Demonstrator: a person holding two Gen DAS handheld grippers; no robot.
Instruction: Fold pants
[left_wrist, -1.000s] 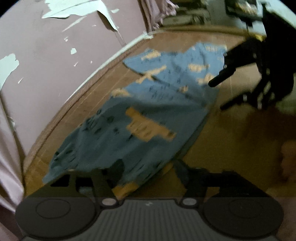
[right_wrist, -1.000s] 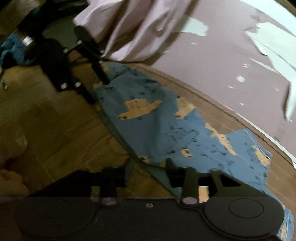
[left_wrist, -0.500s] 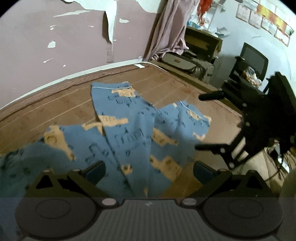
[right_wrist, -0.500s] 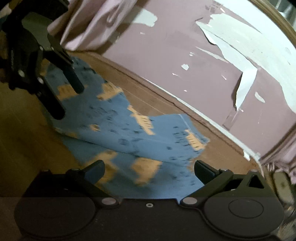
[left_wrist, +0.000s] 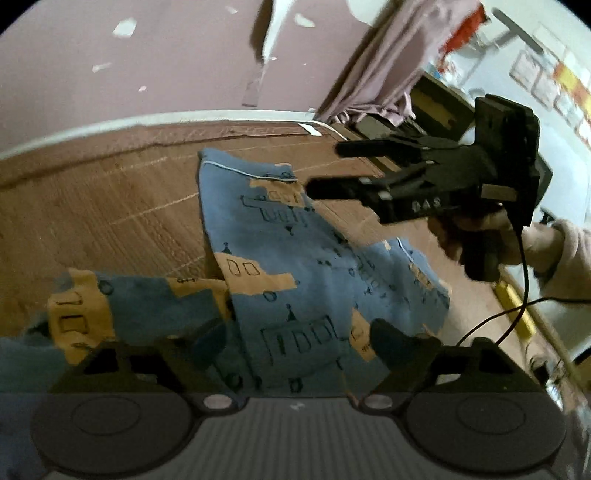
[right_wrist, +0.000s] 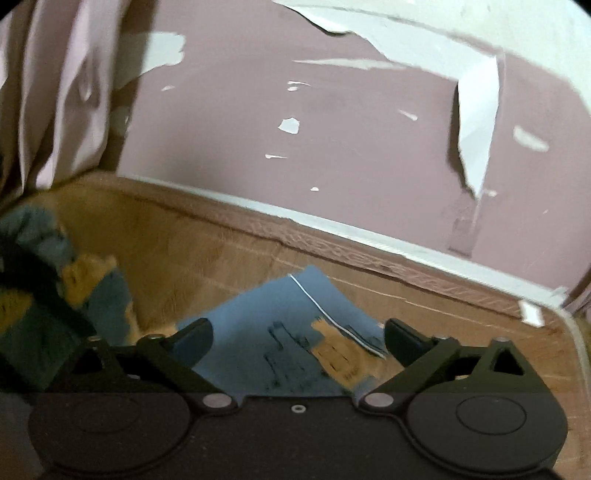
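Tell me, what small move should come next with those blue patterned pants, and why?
Probably bring the left gripper down onto the near part of the blue patterned pants for a fresh grip. Both grippers hold nothing; their jaws are closing from wide, with cloth below but no pad pressing it. The pants lie loosely doubled and rumpled on the brown mat, and the right gripper hovers over a hem corner.

Pale letters reading "DAS" stand on the black body of the right tool.

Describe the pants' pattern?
Blue pants with tan patches and dark line drawings; clearest in the left wrist view.
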